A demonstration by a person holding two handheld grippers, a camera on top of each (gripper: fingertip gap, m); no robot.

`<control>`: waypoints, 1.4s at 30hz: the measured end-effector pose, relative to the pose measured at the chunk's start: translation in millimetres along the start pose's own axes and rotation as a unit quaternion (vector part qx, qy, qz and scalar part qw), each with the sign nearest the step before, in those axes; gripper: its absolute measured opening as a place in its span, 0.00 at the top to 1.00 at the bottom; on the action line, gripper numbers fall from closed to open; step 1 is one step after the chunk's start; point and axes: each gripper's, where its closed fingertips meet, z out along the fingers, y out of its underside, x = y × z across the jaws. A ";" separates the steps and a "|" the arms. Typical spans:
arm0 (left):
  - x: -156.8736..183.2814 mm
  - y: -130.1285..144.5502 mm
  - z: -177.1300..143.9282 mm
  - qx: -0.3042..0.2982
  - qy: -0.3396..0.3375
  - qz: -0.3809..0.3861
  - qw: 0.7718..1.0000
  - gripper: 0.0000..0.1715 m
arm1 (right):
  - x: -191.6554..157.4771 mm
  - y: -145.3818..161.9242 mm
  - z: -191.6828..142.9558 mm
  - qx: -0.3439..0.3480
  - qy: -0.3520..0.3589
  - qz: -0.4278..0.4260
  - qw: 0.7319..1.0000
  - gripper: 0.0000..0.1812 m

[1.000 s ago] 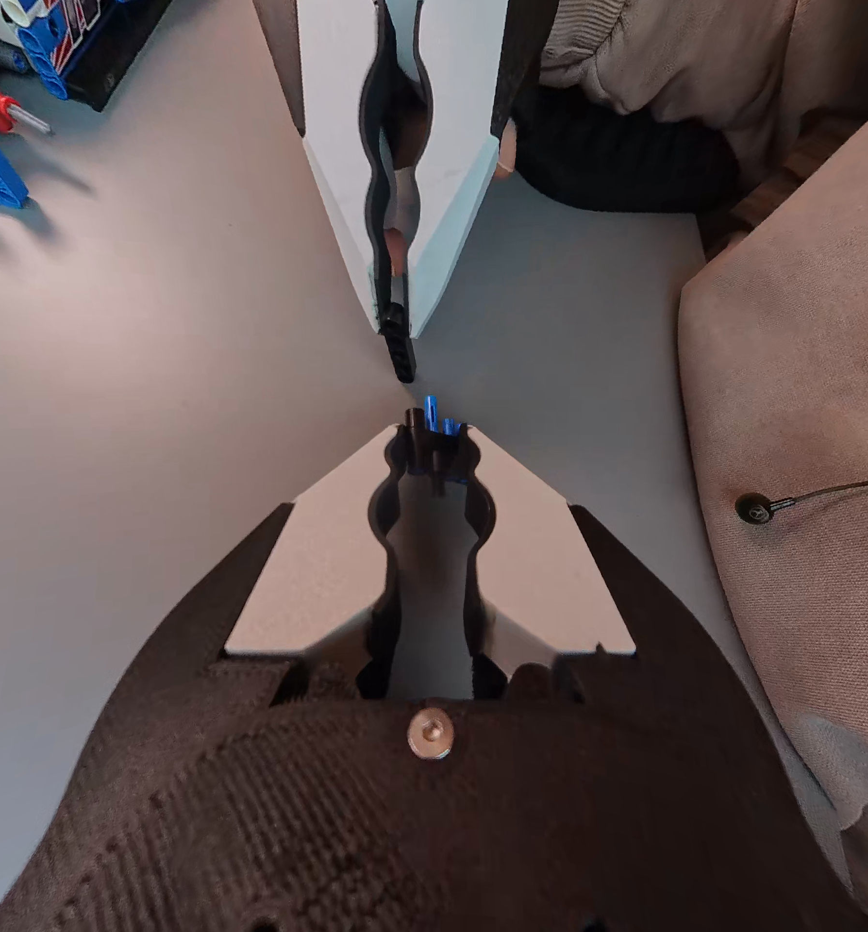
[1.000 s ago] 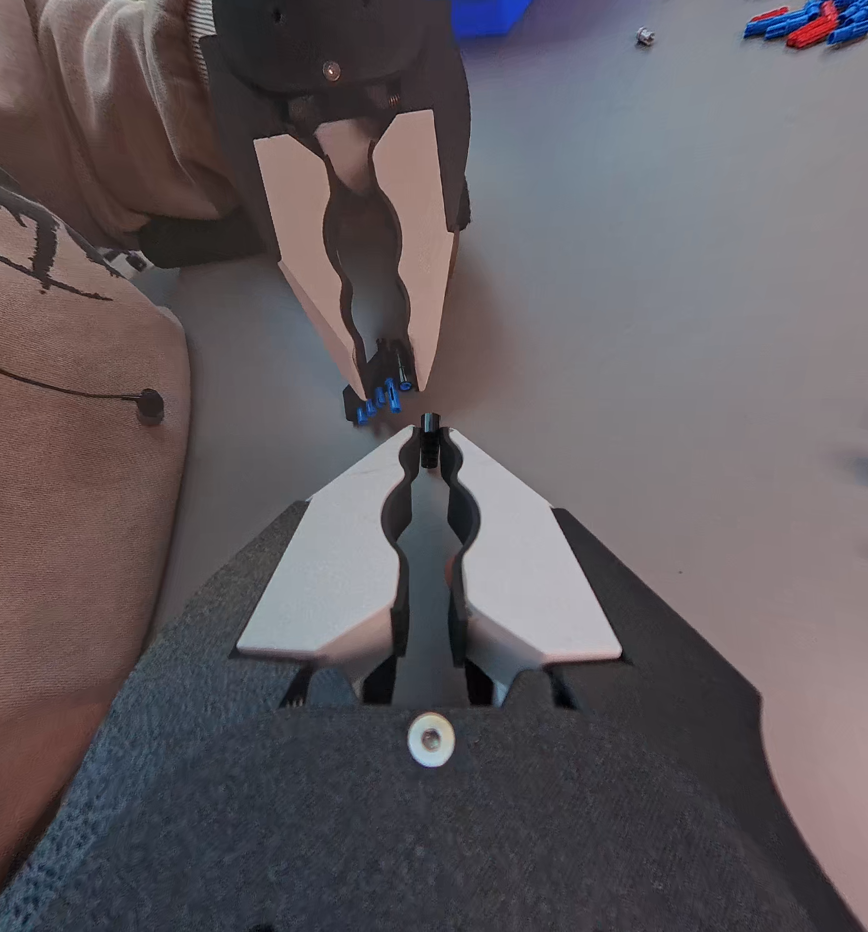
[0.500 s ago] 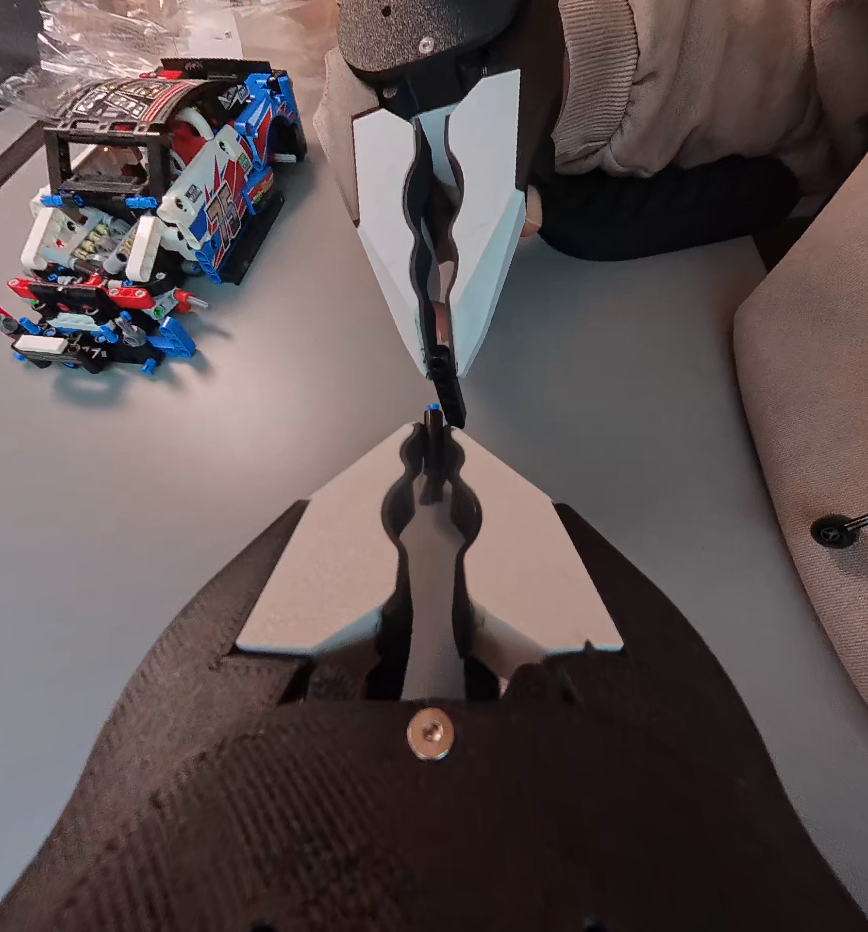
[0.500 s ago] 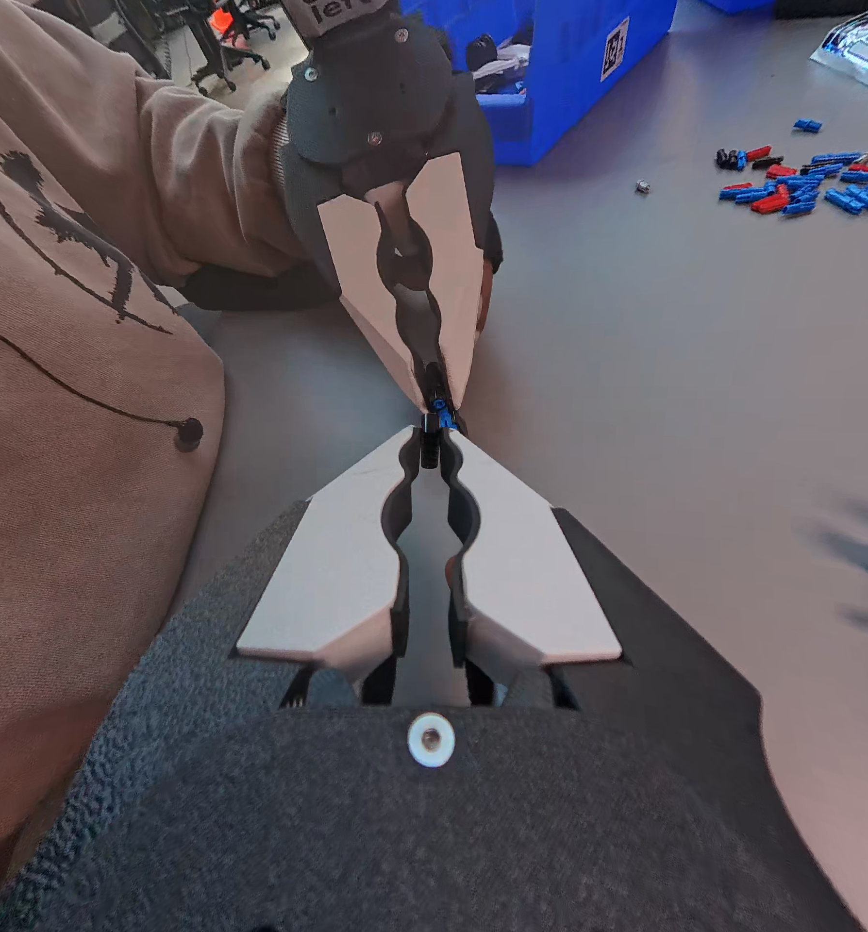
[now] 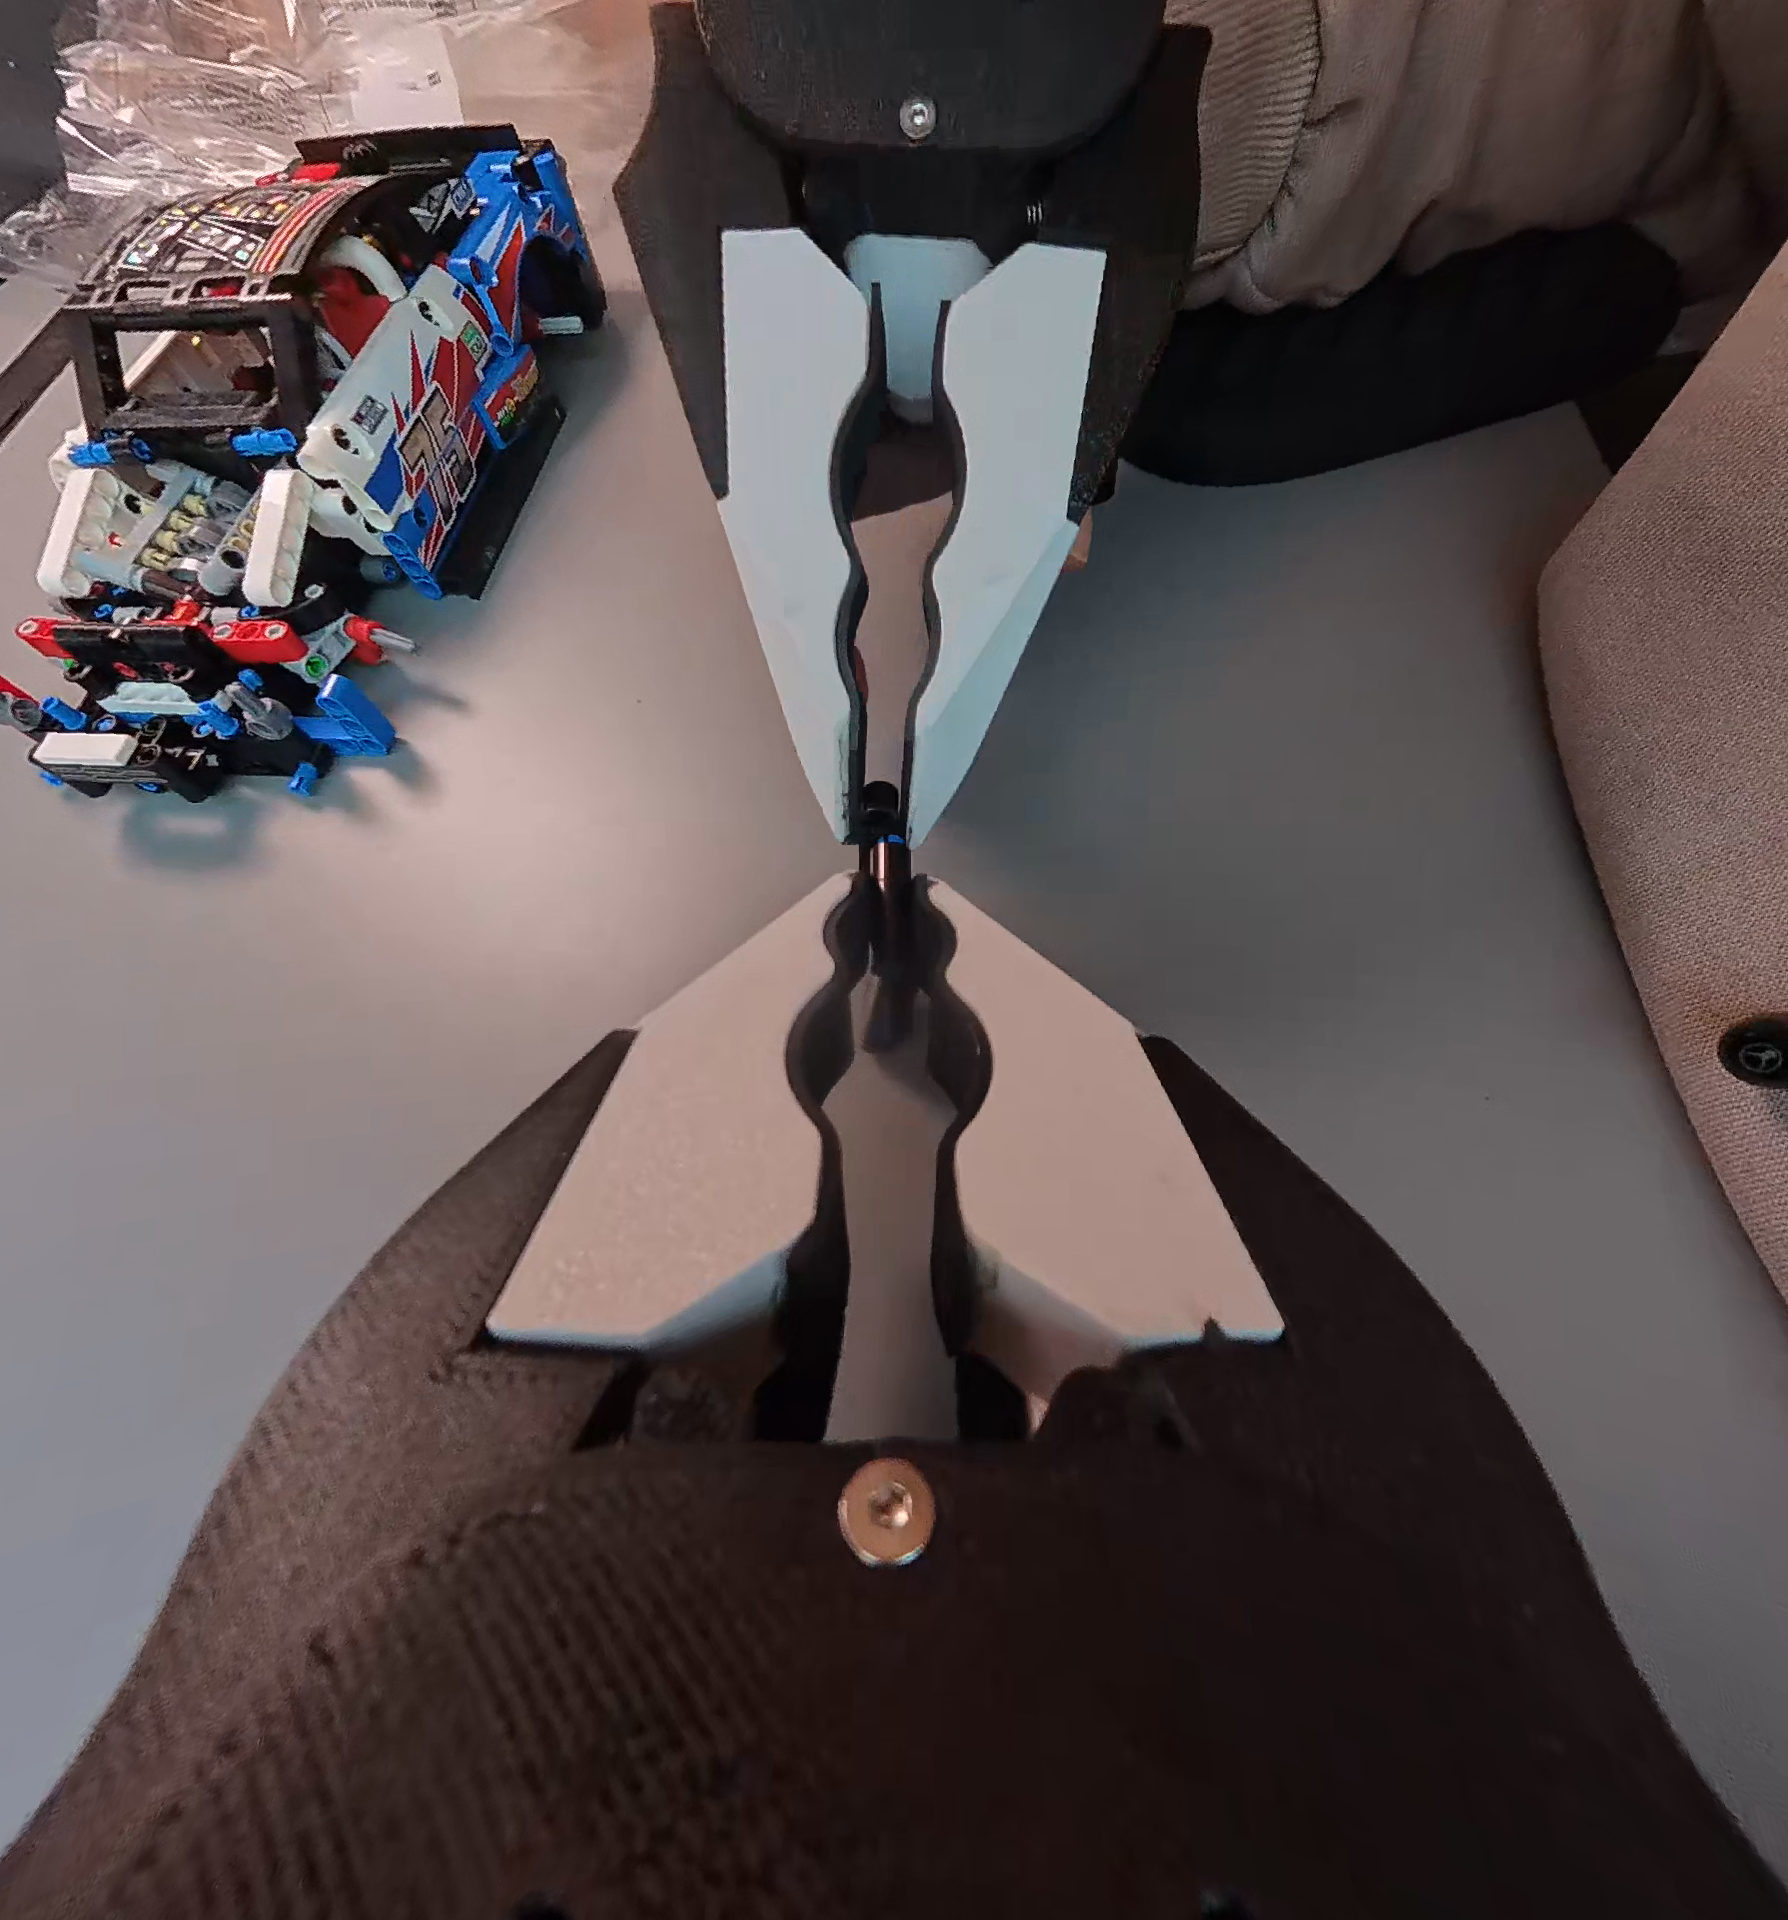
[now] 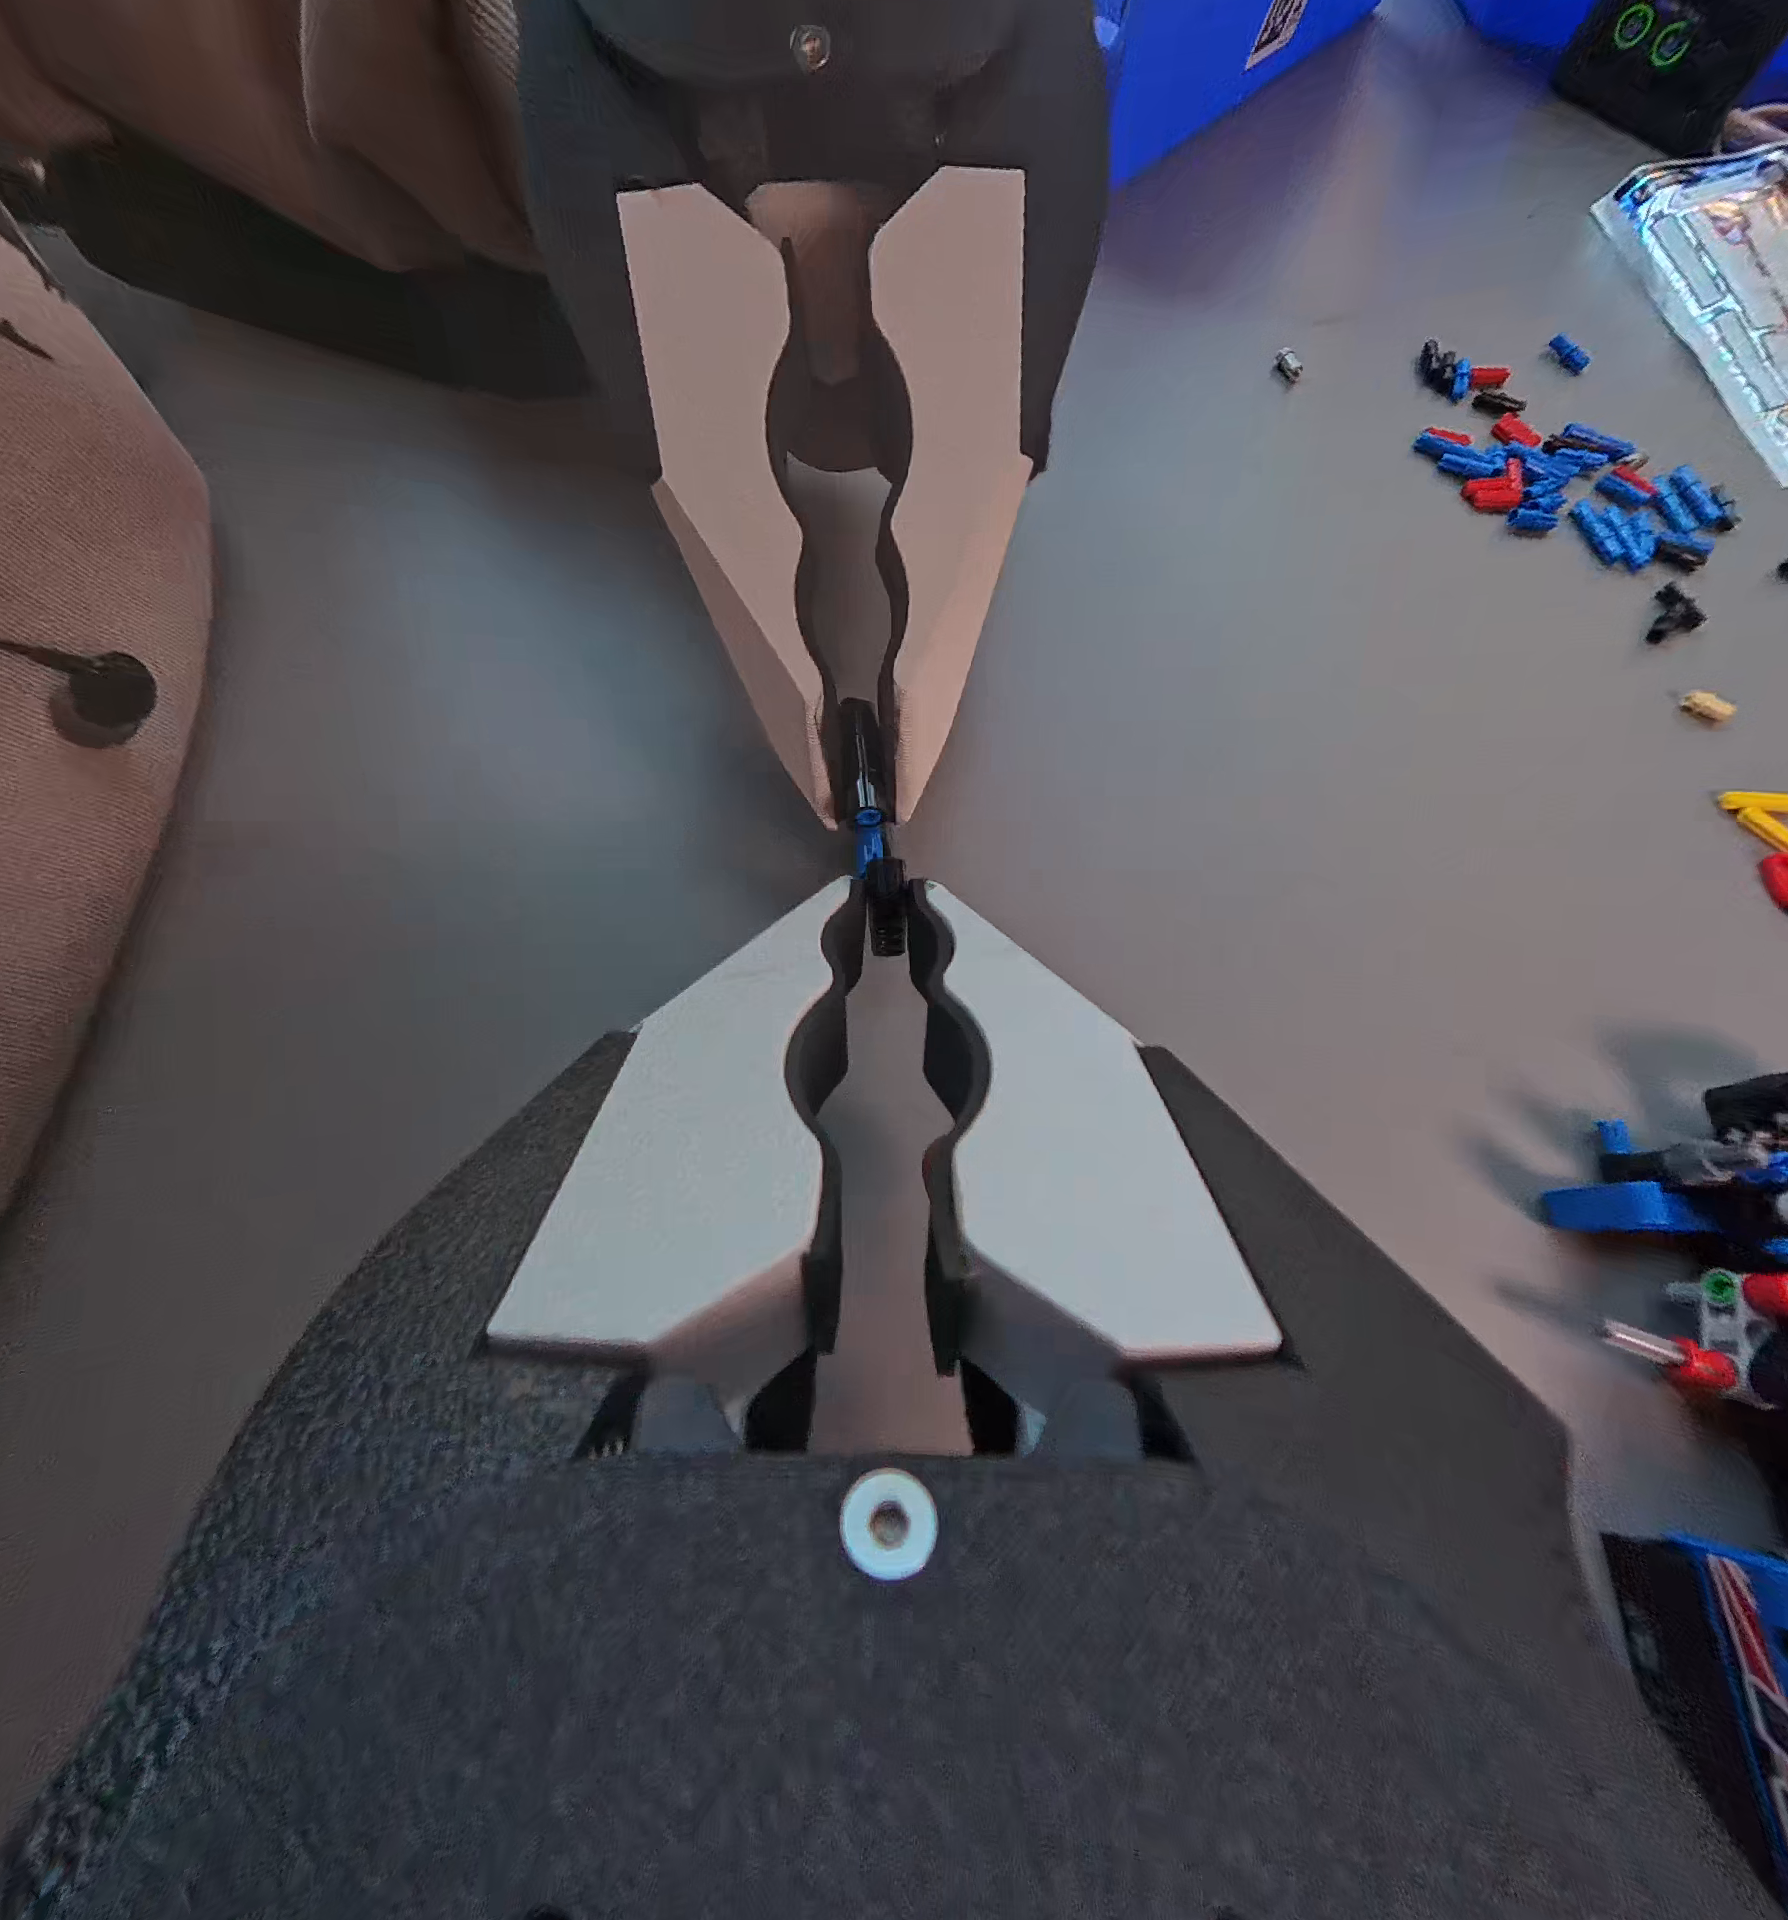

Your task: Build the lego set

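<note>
My left gripper [image 5: 885,891] is shut on a black lego beam [image 5: 885,971] with blue pins [image 6: 869,836] sticking out of its end. My right gripper [image 6: 885,896] is shut on a small black connector [image 6: 886,916]. The two grippers face each other tip to tip above the grey table [image 5: 454,987]. The connector touches the end of a blue pin. The right gripper also shows in the left wrist view [image 5: 877,826], and the left gripper in the right wrist view [image 6: 862,805]. How deep the pin sits in the connector is hidden.
The part-built blue, white and black lego car [image 5: 329,416] stands at the far left, and also shows in the right wrist view [image 6: 1783,1247]. A pile of loose blue, red and black pins [image 6: 1576,488], a sticker sheet [image 6: 1752,301], yellow pieces [image 6: 1768,821] and a blue bin [image 6: 1233,62] lie on the table. A person's beige sleeve [image 5: 1492,135] is close by. Only a small space, under 4 cm, lies between the two pairs of fingers.
Both grippers have swung level and closed the gap. The beam turned end-on, and the connector now meets the blue pin where a second ago they were apart.
</note>
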 end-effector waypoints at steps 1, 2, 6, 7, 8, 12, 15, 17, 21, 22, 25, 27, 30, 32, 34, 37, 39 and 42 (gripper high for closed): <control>0.2 -0.4 0.0 0.002 -0.001 0.004 1.000 0.97 | -0.3 0.2 1.5 -0.005 0.007 -0.017 1.000 0.97; 0.5 0.3 0.1 0.000 -0.001 0.008 1.000 0.97 | -0.7 0.7 2.7 -0.010 0.012 -0.033 0.999 0.97; 3.3 -0.1 1.0 0.003 0.004 0.015 1.000 0.97 | -1.4 6.0 5.9 -0.029 0.020 -0.065 0.997 0.97; 3.4 -0.1 1.4 0.002 0.001 0.021 1.000 0.97 | -1.7 8.6 6.7 -0.037 0.020 -0.072 0.997 0.97; 3.8 -0.1 1.7 0.001 -0.001 0.027 1.000 0.97 | -1.9 10.5 7.4 -0.042 0.021 -0.079 0.996 0.97; 5.5 -1.8 2.2 0.003 -0.005 0.042 0.999 0.97 | -5.1 8.2 9.2 -0.035 0.019 -0.090 0.995 0.91; 6.9 -10.0 -0.1 0.022 -0.011 0.056 0.998 0.97 | -6.1 -0.6 10.5 -0.010 0.028 -0.106 0.994 0.85; 7.2 -16.1 -2.2 0.032 -0.020 0.068 0.997 0.97 | -8.2 -8.2 12.2 0.011 0.033 -0.119 0.992 0.83; 6.2 -29.7 -9.4 0.067 -0.040 0.078 0.994 0.97 | -6.7 -20.7 8.5 0.060 0.037 -0.118 0.990 0.92; 6.2 -34.6 -12.2 0.082 -0.041 0.076 0.993 0.97 | -7.1 -25.3 5.6 0.079 0.030 -0.104 0.991 0.92; 4.4 -43.0 -21.0 0.110 -0.036 0.060 0.991 0.86 | -7.0 -34.1 -1.8 0.119 0.010 -0.063 0.991 0.98; 5.3 -44.1 -23.7 0.117 -0.024 0.043 0.992 0.84 | -4.5 -37.3 -6.4 0.137 0.004 -0.041 0.990 0.98; 4.4 -42.8 -21.9 0.114 -0.025 0.032 0.993 0.85 | -3.5 -45.6 -12.9 0.166 -0.006 -0.016 0.986 0.98; 2.5 -45.2 -22.5 0.125 -0.026 0.016 0.992 0.89 | -4.7 -46.6 -13.3 0.168 -0.010 -0.015 0.986 0.98; 3.1 -46.1 -23.4 0.129 -0.019 0.008 0.991 0.91 | -6.2 -46.4 -12.5 0.167 -0.013 -0.015 0.986 0.98; 2.2 -48.5 -25.5 0.137 -0.022 0.008 0.990 0.95 | -8.4 -46.0 -11.8 0.167 -0.022 -0.008 0.986 0.98; 2.7 -48.1 -25.2 0.135 -0.023 0.012 0.990 0.95 | -9.1 -45.8 -11.8 0.166 -0.030 0.001 0.986 0.98; 3.1 -50.0 -25.6 0.139 -0.027 0.022 0.990 0.96 | -9.6 -45.9 -12.6 0.166 -0.050 0.038 0.984 0.97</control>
